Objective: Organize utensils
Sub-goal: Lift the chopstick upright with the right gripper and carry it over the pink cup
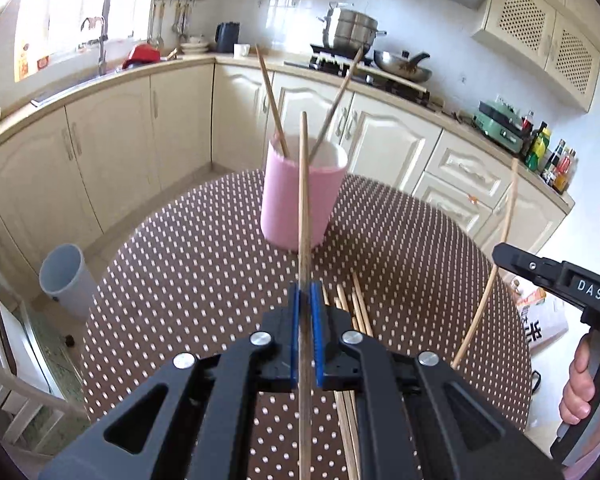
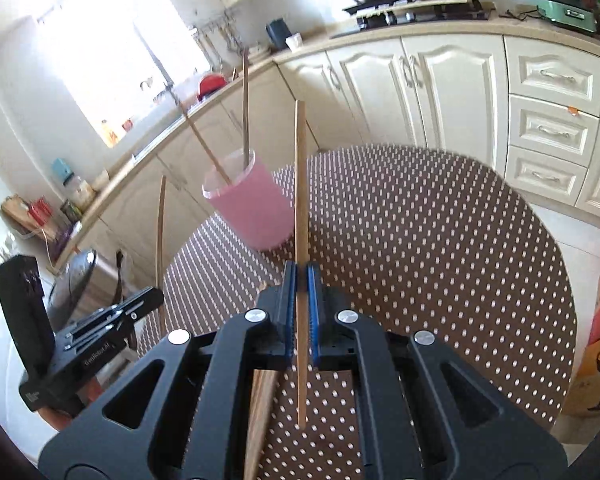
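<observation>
From my left camera, going left to right: a grey bin (image 1: 66, 276) stands on the floor beside the dotted counter (image 1: 204, 264). On the counter stands a pink cup (image 1: 300, 196) with two chopsticks (image 1: 274, 108) leaning out of it, crossed apart. My left jaws (image 1: 307, 300) are pressed together on a dark chopstick (image 1: 304, 200); it runs up in front of the cup and its lower end is cut off by the bottom edge. Just right of my jaws lies a loose pile of chopsticks (image 1: 356, 308), partly hidden under my own frame, so I cannot count them. Farther right my right jaws (image 1: 504, 252) hold a pale chopstick (image 1: 500, 248); from this side I cannot see their pads. The tool's body reads "DAS", and a hand (image 1: 580, 384) grips its handle, cut off at the edge. Below it lies a paper with printing too small to read.

From my right camera: the left tool's side carries small lettering I cannot make out. The pink cup (image 2: 252, 204) sits at the counter's (image 2: 420, 240) far left part, looking tilted through the lens. My right jaws (image 2: 302, 280) are closed tight on the pale chopstick (image 2: 300, 184), whose lower end hangs free above the counter. The pile (image 2: 262, 408) shows only as a sliver through my frame.
</observation>
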A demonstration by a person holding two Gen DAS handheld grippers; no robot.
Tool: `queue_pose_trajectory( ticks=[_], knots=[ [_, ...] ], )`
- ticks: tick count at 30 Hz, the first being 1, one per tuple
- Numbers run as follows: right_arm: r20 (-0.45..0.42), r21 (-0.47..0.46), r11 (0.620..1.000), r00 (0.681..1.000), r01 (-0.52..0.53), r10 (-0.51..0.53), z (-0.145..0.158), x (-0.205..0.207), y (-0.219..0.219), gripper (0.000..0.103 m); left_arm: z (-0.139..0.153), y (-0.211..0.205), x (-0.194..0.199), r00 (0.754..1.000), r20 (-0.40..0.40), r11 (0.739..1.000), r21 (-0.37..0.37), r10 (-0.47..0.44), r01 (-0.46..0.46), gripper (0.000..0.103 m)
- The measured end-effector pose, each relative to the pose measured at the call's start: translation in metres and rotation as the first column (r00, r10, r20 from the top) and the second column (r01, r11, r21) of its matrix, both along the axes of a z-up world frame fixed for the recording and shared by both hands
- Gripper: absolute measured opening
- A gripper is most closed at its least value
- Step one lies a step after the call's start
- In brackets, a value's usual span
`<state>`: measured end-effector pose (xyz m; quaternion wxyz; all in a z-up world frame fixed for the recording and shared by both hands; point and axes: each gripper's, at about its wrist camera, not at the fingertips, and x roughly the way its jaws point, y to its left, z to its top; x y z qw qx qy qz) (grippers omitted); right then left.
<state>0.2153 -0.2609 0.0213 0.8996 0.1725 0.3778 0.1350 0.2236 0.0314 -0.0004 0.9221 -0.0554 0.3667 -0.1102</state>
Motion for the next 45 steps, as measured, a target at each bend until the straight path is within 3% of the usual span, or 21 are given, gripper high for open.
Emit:
queue_pose_trajectory(
  ticks=[9, 16, 21, 26, 34, 45],
  knots=[
    [0.094, 0.038, 0.998, 0.994, 0.055, -0.059, 0.043, 0.013, 0.005, 0.006, 0.046, -0.008, 0.027, 0.992, 0.111, 0.998, -0.014, 0.056, -0.054, 0.007],
    [0.188, 0.08, 0.995, 0.98, 0.057, -0.071, 0.085, 0.03, 0.008, 0.006, 0.086, -0.01, 0.046, 0.969, 0.236, 0.995, -0.085, 0.08, -0.061, 0.007],
    [0.262, 0.077, 0.995, 0.962, 0.059, -0.077, 0.11, 0.044, 0.017, 0.006, 0.105, -0.018, 0.062, 0.945, 0.313, 0.993, -0.092, 0.096, -0.07, 0.007],
    [0.307, 0.077, 0.997, 0.95, 0.029, -0.052, 0.122, 0.069, 0.033, 0.006, 0.11, -0.022, 0.092, 0.95, 0.296, 0.991, -0.114, 0.096, -0.064, 0.007],
    [0.317, 0.072, 0.997, 0.948, -0.007, -0.017, 0.113, 0.117, 0.056, 0.006, 0.106, -0.027, 0.144, 0.944, 0.303, 0.989, -0.114, 0.128, -0.098, 0.007],
    [0.228, 0.049, 0.999, 0.974, -0.009, -0.002, 0.065, 0.17, 0.074, 0.006, 0.079, -0.033, 0.191, 0.919, 0.351, 0.984, -0.086, 0.178, -0.158, 0.007]
  ],
)
